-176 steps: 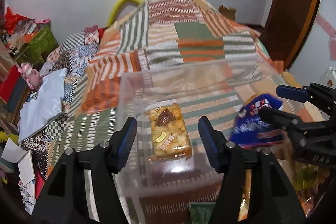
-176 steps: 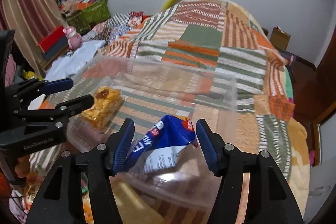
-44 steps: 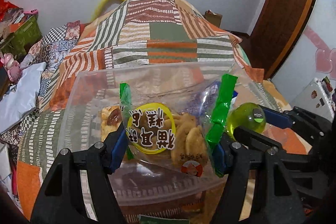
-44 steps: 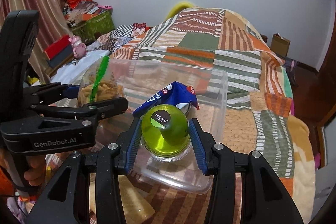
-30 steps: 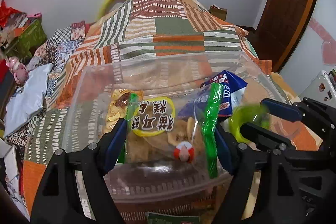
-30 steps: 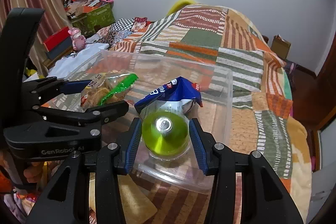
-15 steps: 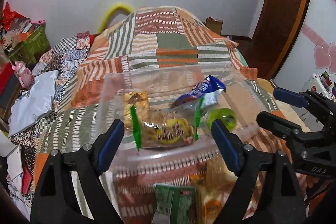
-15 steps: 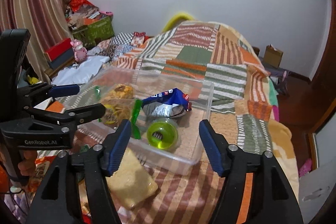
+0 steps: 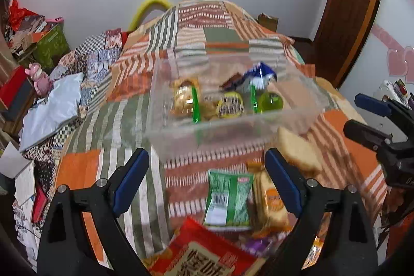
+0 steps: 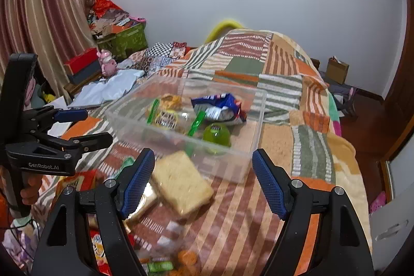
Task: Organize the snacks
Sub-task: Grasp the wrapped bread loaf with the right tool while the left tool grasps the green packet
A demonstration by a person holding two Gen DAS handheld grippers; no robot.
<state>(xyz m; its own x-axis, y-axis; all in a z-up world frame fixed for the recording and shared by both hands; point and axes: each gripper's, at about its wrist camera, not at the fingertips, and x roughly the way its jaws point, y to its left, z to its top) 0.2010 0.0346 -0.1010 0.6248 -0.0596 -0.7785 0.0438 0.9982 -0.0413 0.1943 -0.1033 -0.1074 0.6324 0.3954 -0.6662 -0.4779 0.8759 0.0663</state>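
Observation:
A clear plastic bin (image 9: 233,132) (image 10: 248,146) sits on the patchwork bed. Inside lie a green jelly cup (image 9: 270,101) (image 10: 216,134), a blue snack bag (image 9: 260,75) (image 10: 220,106), a green-edged biscuit bag (image 9: 229,107) (image 10: 165,118) and a nut bar (image 9: 183,97). My left gripper (image 9: 207,181) is open and empty, held back over loose snacks: a green packet (image 9: 227,198), an orange cake pack (image 9: 271,201) and a red bag (image 9: 201,252). My right gripper (image 10: 204,183) is open and empty above a pale bread pack (image 10: 181,181).
More snack packets (image 10: 77,183) lie at the bed's near end. Clothes and a pale bag (image 9: 51,110) lie left of the bin, with boxes and a pink toy (image 10: 107,61) beyond. A wooden door (image 9: 352,7) stands at right.
Both grippers opened, leaving the biscuit bag and the jelly cup in the bin, then pulled back and up toward the loose snacks at the near end of the bed.

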